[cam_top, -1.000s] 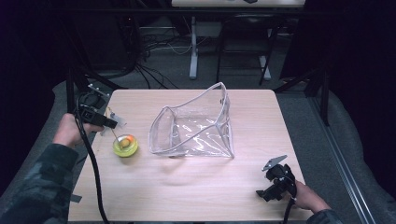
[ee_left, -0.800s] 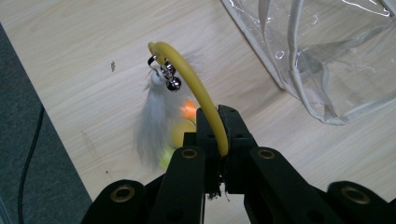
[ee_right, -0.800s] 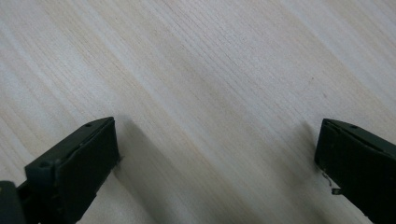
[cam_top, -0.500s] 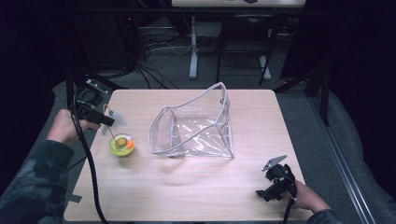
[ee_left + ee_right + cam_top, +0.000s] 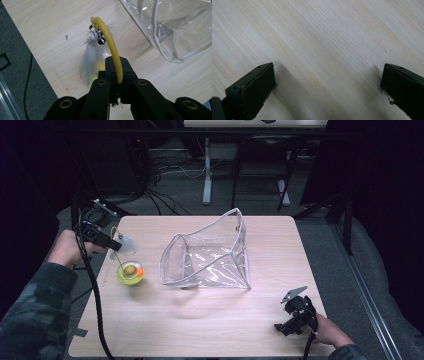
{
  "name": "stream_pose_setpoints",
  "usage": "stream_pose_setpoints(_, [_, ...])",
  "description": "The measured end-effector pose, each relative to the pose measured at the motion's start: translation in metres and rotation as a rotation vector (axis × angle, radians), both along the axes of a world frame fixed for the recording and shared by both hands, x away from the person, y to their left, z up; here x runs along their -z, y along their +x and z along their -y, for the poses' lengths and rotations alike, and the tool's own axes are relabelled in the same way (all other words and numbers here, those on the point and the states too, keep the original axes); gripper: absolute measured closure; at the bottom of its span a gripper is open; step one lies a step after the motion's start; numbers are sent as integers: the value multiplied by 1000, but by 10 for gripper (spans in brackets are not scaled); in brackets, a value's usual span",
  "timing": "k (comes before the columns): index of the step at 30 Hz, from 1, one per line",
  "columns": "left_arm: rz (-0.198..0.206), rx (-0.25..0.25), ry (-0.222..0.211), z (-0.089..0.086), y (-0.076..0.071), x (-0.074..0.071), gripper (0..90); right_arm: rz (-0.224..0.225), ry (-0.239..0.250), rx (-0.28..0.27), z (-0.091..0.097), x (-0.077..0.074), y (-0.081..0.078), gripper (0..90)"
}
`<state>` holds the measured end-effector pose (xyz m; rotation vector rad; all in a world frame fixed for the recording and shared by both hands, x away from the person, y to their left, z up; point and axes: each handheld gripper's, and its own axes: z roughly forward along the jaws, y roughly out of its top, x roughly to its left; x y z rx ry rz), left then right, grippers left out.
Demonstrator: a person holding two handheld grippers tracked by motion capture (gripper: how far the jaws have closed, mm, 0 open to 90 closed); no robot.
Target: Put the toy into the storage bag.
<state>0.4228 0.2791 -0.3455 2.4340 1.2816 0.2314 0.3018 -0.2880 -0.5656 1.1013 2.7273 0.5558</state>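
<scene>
My left gripper (image 5: 118, 245) is at the table's left edge, shut on a yellow cord (image 5: 110, 41) that arches up from between its jaws. A small silver bell (image 5: 100, 38) and a white feather (image 5: 91, 58) hang from the cord's loop. Below the gripper is the toy's yellow-green body (image 5: 131, 273) with an orange spot; I cannot tell whether it rests on the wood or hangs just above it. A clear plastic pouch (image 5: 207, 257) with white trim stands open mid-table, to the toy's right. My right gripper (image 5: 294, 319) is near the front right corner, open over bare wood (image 5: 324, 50), nothing between its fingers.
The light wooden table (image 5: 200, 330) has bare room in front of the pouch. A black cable (image 5: 95, 300) trails from the left gripper down the table's left side. Dark floor, cables and metal stand legs (image 5: 207, 180) lie beyond the far edge.
The left hand and its gripper have drifted slightly to the left, and the toy has shifted a little with them. The right gripper and the pouch have stayed put.
</scene>
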Motion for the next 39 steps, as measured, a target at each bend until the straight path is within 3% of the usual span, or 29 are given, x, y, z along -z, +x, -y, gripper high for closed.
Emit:
stream_pose_setpoints(19, [2, -3, 15, 3, 17, -19, 880, 3, -1, -1, 0, 0, 0, 0])
stream_pose_setpoints(39, [27, 3, 36, 14, 33, -49, 881, 3, -1, -2, 0, 0, 0, 0])
